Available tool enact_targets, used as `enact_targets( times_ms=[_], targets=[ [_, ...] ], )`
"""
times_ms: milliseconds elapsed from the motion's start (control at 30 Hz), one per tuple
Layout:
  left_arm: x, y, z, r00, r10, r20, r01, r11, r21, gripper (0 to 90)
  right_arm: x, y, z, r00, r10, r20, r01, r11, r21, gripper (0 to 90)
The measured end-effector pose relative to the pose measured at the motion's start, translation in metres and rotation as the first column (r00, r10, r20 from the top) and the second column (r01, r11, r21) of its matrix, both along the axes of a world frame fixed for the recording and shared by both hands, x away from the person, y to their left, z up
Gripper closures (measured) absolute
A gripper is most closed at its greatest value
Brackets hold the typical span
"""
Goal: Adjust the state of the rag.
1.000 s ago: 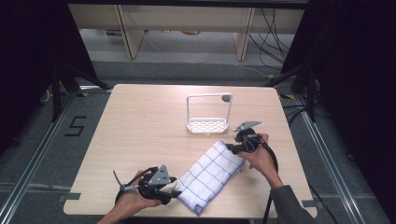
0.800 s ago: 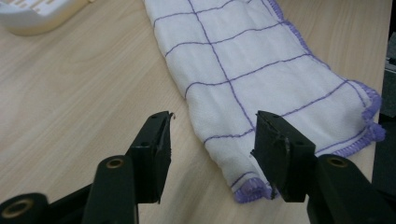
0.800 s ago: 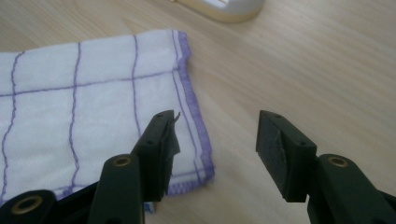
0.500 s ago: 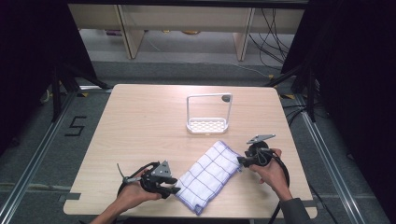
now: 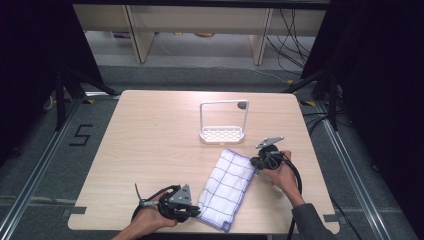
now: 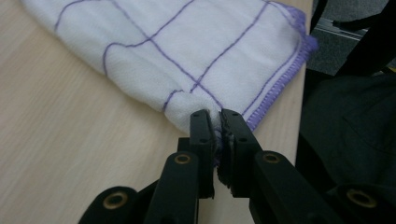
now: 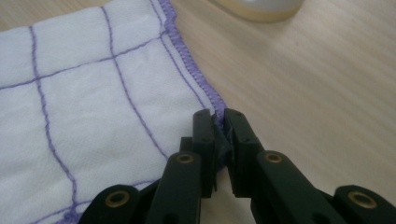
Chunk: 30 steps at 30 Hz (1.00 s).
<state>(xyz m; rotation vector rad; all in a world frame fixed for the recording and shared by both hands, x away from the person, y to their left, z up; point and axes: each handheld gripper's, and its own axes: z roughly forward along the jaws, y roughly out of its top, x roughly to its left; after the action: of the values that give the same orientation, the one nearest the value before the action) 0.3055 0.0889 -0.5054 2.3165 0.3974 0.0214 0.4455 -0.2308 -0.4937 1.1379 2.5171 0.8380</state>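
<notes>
**Two grippers pinch one checked cloth**

One white cloth (image 5: 226, 187) with purple grid lines and a purple hem lies folded in the lower middle of the high view, slanting from the near table edge up toward the right. At its lower-left end the left gripper (image 5: 192, 209) has its jaws pressed together on a bunched fold of the fabric (image 6: 187, 60) (the left gripper view shows cloth squeezed between the black tips). At its upper-right edge the right gripper (image 5: 256, 163) clamps the hemmed border (image 7: 84, 116) the same way. Just above the cloth, near the frame's center, stands a white rack (image 5: 222, 134) with a tall handle on the light wooden table (image 5: 150, 135).
</notes>
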Motion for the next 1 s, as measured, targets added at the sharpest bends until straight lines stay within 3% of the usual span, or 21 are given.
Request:
enact_targets(
  times_ms=[33, 100, 167, 300, 367, 400, 433, 467, 500, 533, 600, 667, 700, 733, 767, 800, 833, 900, 1000],
  targets=[
    [-0.002, -0.005, 0.0, 0.9998, -0.019, 0.009, 0.019, 0.9997, 0.011, 82.5, 0.009, 0.008, -0.002, 0.9998, 0.007, 0.019, -0.007, 1.0, -0.006, 84.1],
    [-0.011, -0.019, -0.002, 0.9999, 0.003, -0.01, -0.004, 0.9996, -0.026, 80.3, 0.017, 0.014, 0.0, 0.9998, 0.019, 0.008, -0.019, 1.0, -0.016, 84.1],
    [-0.014, -0.029, -0.002, 1.0, -0.005, -0.006, 0.005, 0.9996, -0.028, 77.6, 0.023, 0.019, -0.002, 0.9993, 0.024, 0.029, -0.024, 1.0, -0.012, 84.1],
    [-0.018, -0.043, -0.003, 0.9999, 0.012, 0.006, -0.012, 0.9988, -0.048, 76.7, 0.035, 0.031, -0.002, 0.9972, 0.046, 0.06, -0.043, 0.998, -0.039, 84.2],
    [-0.016, -0.047, -0.003, 0.9999, 0.01, 0.009, -0.01, 0.9991, -0.04, 75.8, 0.037, 0.033, -0.001, 0.9977, 0.046, 0.05, -0.044, 0.998, -0.046, 84.2],
    [-0.016, -0.049, -0.004, 0.9998, 0.016, -0.012, -0.017, 0.998, -0.061, 73.3, 0.04, 0.034, -0.001, 0.997, 0.058, 0.05, -0.056, 0.997, -0.051, 84.1],
    [-0.016, -0.049, -0.003, 0.9994, 0.023, -0.028, -0.024, 0.9978, -0.062, 64.1, 0.042, 0.036, 0.0, 0.9978, 0.043, 0.051, -0.041, 0.998, -0.049, 82.2],
    [-0.015, -0.048, -0.002, 0.9993, 0.026, -0.026, -0.028, 0.9971, -0.07, 64.1, 0.042, 0.036, 0.0, 0.9978, 0.043, 0.051, -0.041, 0.998, -0.049, 82.2],
    [-0.014, -0.045, 0.0, 0.9995, 0.028, -0.016, -0.029, 0.9961, -0.083, 52.9, 0.042, 0.035, 0.001, 0.9988, 0.014, 0.047, -0.013, 1.0, -0.026, 68.7],
    [-0.012, -0.041, 0.006, 0.9986, 0.052, -0.003, -0.052, 0.9958, -0.075, 48.0, 0.041, 0.034, 0.002, 0.9991, -0.006, 0.043, 0.007, 1.0, -0.014, 63.0],
    [-0.01, -0.039, 0.009, 0.9972, 0.075, 0.007, -0.074, 0.9933, -0.089, 43.0, 0.041, 0.032, 0.004, 0.9981, -0.03, 0.055, 0.03, 1.0, 0.003, 59.6],
    [0.006, -0.029, 0.018, 0.9918, 0.126, 0.021, -0.124, 0.9872, -0.1, 38.3, 0.039, 0.021, 0.013, 0.998, -0.049, 0.038, 0.048, 0.998, 0.035, 53.3],
    [0.006, -0.029, 0.018, 0.9918, 0.126, 0.021, -0.124, 0.9872, -0.1, 37.9, 0.039, 0.021, 0.013, 0.998, -0.049, 0.038, 0.048, 0.998, 0.035, 53.3],
    [0.014, -0.026, 0.02, 0.9815, 0.189, 0.026, -0.185, 0.9755, -0.119, 37.9, 0.039, 0.019, 0.013, 0.9976, -0.054, 0.043, 0.052, 0.997, 0.054, 52.2],
    [0.024, -0.022, 0.021, 0.9794, 0.2, 0.028, -0.195, 0.974, -0.115, 37.6, 0.038, 0.017, 0.015, 0.9969, -0.068, 0.04, 0.066, 0.996, 0.056, 50.9],
    [0.039, -0.019, 0.021, 0.969, 0.246, 0.027, -0.242, 0.9647, -0.104, 35.4, 0.037, 0.013, 0.016, 0.9965, -0.073, 0.042, 0.07, 0.996, 0.062, 50.1],
    [0.039, -0.019, 0.021, 0.969, 0.246, 0.027, -0.242, 0.9647, -0.104, 33.8, 0.038, 0.013, 0.016, 0.9963, -0.07, 0.05, 0.067, 0.996, 0.062, 49.8],
    [0.058, -0.017, 0.018, 0.9595, 0.281, 0.02, -0.278, 0.9554, -0.1, 33.3, 0.037, 0.012, 0.016, 0.9966, -0.075, 0.035, 0.072, 0.995, 0.069, 49.6],
    [0.082, -0.015, 0.013, 0.9394, 0.342, 0.025, -0.338, 0.9366, -0.091, 33.1, 0.038, 0.012, 0.015, 0.9979, -0.054, 0.035, 0.052, 0.997, 0.055, 48.9]
  ],
)
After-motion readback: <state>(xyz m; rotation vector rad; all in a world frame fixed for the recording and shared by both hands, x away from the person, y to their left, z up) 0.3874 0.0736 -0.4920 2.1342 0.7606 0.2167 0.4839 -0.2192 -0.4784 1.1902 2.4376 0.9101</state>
